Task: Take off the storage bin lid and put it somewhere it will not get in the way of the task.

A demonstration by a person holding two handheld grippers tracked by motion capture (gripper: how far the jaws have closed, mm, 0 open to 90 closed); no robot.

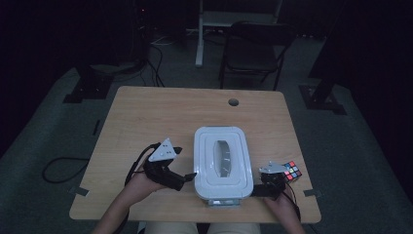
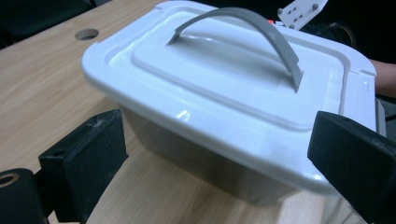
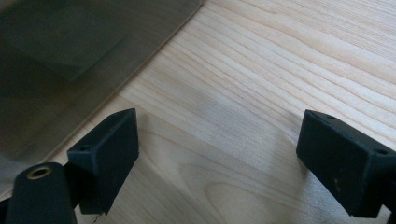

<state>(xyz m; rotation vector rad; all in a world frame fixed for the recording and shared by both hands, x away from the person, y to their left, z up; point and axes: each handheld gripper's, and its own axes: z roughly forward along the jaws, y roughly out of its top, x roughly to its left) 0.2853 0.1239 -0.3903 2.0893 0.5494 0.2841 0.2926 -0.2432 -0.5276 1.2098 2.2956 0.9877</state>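
with both our left gripper [image 1: 187,176] and right gripper [image 1: 257,190] spread wide and empty either side of the white lidded plastic box with a grey handle [image 1: 222,163] near the desk's [image 1: 146,117] front edge, an uneven squeeze could skid it away.

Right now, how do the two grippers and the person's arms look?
Both tongs, left and right, are black with blocky jaws. Each carries a grey three-cornered plate with small holes, and a black cable trails from each. The forearms are bare, with no sleeves in view.
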